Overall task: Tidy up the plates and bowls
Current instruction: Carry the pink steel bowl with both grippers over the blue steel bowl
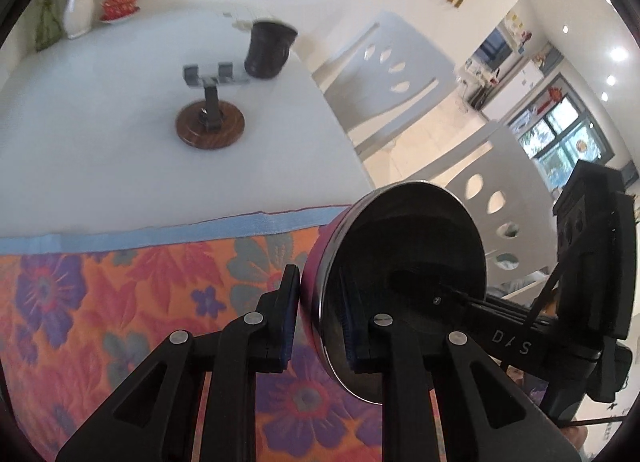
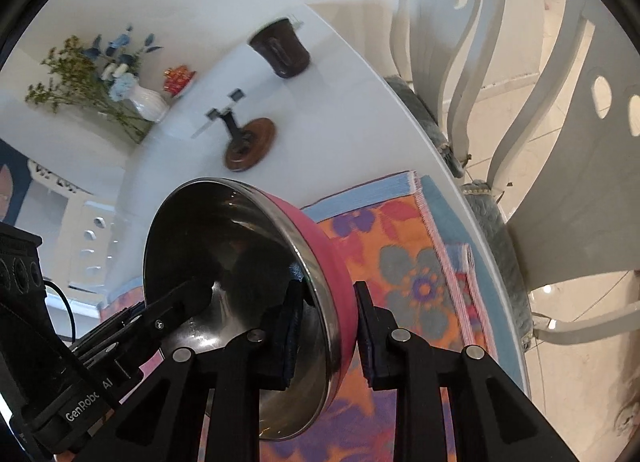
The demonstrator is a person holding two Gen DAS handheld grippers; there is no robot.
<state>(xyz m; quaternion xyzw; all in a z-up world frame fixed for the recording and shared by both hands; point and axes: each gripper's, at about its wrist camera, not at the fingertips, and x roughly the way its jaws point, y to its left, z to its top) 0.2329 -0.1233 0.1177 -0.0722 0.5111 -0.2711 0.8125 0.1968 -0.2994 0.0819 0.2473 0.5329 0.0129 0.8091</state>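
Both claws are pinching one rim – the left gripper (image 1: 318, 326) and right gripper (image 2: 326, 332) are gripping the pink steel bowl (image 2: 256, 286), tilted above the floral mat (image 1: 120, 294) – so they should be lowering it level, together.

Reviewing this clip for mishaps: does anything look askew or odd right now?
Yes: the pink bowl is tipped on its side in the air above the floral mat, pinched at opposite rims by the left gripper and right gripper. Nothing visibly spilled.

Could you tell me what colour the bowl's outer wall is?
Pink, seen best in the right wrist view on the bowl.
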